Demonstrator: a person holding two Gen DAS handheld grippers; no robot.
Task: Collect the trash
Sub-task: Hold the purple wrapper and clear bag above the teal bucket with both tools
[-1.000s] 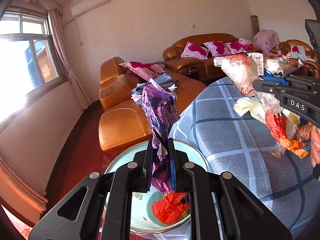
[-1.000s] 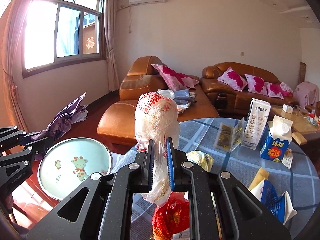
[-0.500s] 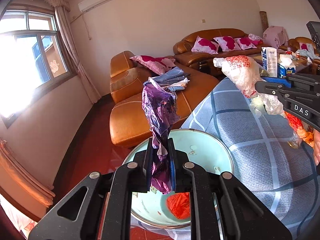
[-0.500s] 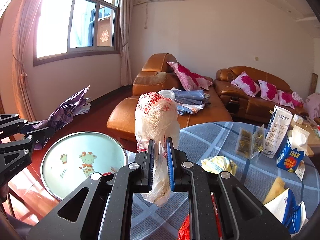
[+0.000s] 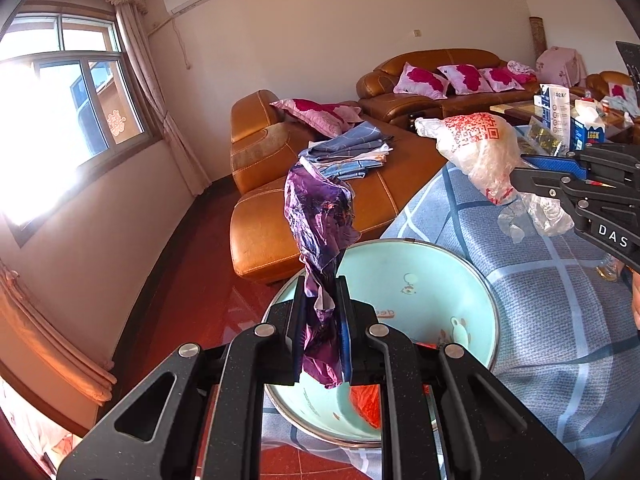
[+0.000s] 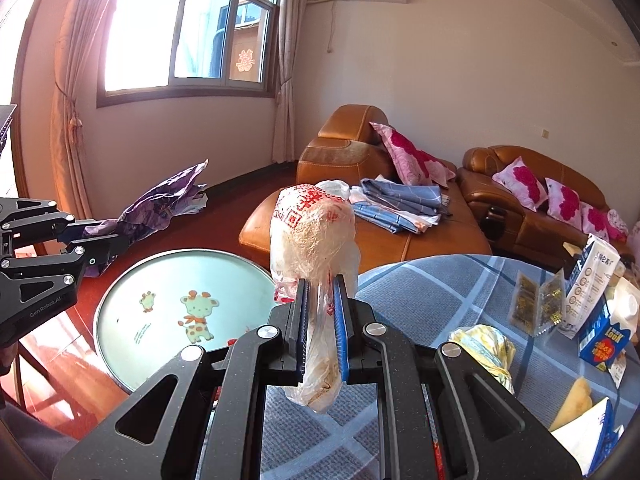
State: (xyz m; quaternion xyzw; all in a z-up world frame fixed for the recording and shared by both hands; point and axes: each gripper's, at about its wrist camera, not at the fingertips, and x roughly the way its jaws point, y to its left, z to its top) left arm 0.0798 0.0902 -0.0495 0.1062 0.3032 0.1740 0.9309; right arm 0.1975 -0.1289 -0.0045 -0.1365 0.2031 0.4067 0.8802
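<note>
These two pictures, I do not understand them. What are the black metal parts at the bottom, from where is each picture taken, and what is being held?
The black parts are two hand-held grippers; a person carries one in each hand, and each has a camera looking along its fingers. One picture comes from the left gripper, shut on a crumpled purple wrapper. The other comes from the right gripper, shut on a clear plastic bag with red print. Below is a light green basin with some red trash inside, beside a table with a blue checked cloth. On the cloth lie cartons and other wrappers.
</note>
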